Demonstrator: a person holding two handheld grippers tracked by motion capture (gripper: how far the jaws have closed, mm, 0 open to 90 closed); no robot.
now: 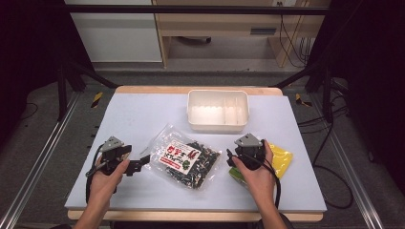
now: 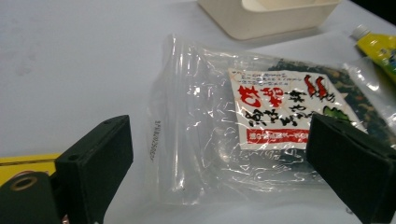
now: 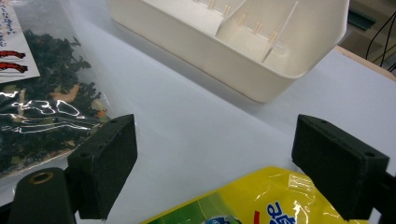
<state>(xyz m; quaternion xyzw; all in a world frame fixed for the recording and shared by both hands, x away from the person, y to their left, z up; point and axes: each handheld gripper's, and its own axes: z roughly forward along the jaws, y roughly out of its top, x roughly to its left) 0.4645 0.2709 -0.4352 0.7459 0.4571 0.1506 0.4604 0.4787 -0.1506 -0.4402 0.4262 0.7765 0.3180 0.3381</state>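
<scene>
A clear bag of dark dried seaweed (image 1: pixel 185 157) with a red and white label lies flat mid-table. My left gripper (image 1: pixel 136 164) sits at the bag's left end, open. In the left gripper view its jaws stand wide on either side of the bag's clear end (image 2: pixel 201 140), and the pads do not press on it. My right gripper (image 1: pixel 233 155) is open to the right of the bag, above a yellow and green pouch (image 1: pixel 281 160). In the right gripper view the pouch (image 3: pixel 261 200) lies low between the open jaws, untouched.
A cream divided bin (image 1: pixel 218 110) stands at the back centre of the table (image 1: pixel 133 114), ahead of the right gripper (image 3: pixel 219 149) with its near wall (image 3: pixel 196 42) close. The pouch's capped end (image 2: pixel 373 44) shows past the bag. The table's front edge runs under both forearms.
</scene>
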